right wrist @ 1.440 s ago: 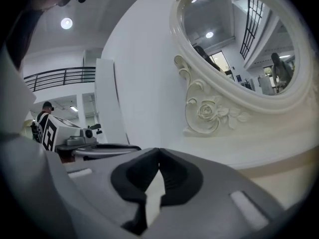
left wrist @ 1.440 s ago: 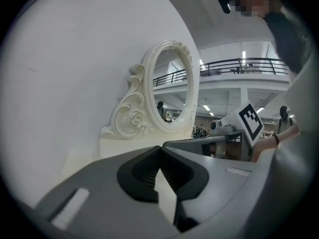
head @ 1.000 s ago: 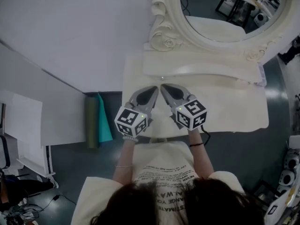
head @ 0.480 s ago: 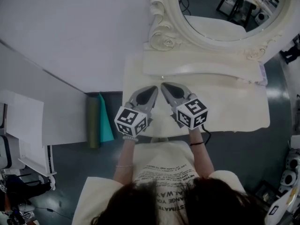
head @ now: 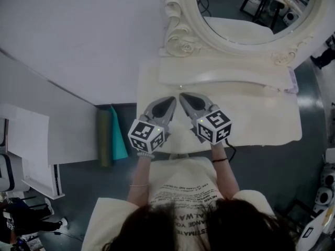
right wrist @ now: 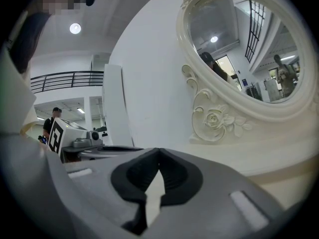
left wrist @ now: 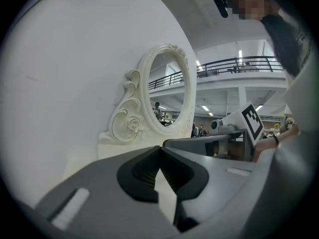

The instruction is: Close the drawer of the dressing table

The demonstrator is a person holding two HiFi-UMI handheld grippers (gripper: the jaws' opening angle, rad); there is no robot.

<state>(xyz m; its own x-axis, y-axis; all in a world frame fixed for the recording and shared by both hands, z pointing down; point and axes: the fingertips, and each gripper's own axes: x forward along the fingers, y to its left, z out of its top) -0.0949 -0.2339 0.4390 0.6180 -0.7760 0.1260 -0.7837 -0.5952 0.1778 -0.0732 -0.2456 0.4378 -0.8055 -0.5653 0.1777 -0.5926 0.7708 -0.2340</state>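
Over the table's (head: pixel 251 120) front-left part, just inside the front edge, I hold both tongs side by side, tips angled toward each other & almost touching. Left tongs (head: pixel 171 101): jaws shut tip to tip, nothing btwn them. Right tongs (head: pixel 184 98): same, fully closed & empty. Both point roughly level at the mirror (head: pixel 251 14) on the back edge.

The drawer itself I can't see in any view. It'd sit under the front edge, where my shirt & the marker cubes block the look down. Nothing juts past that edge on either side of me. That fits a drawer already pushed home, or one partly out beneath my arms.

Risks, as I judge them:
- If it's out, a push w/ closed tips off-centre could skew it so it jams.
- Narrow tips could slip off a smooth front & scrape the table edge.
- Too hard a shove could rock the mirror.
- Working blind under the edge, I may miss the front altogether.
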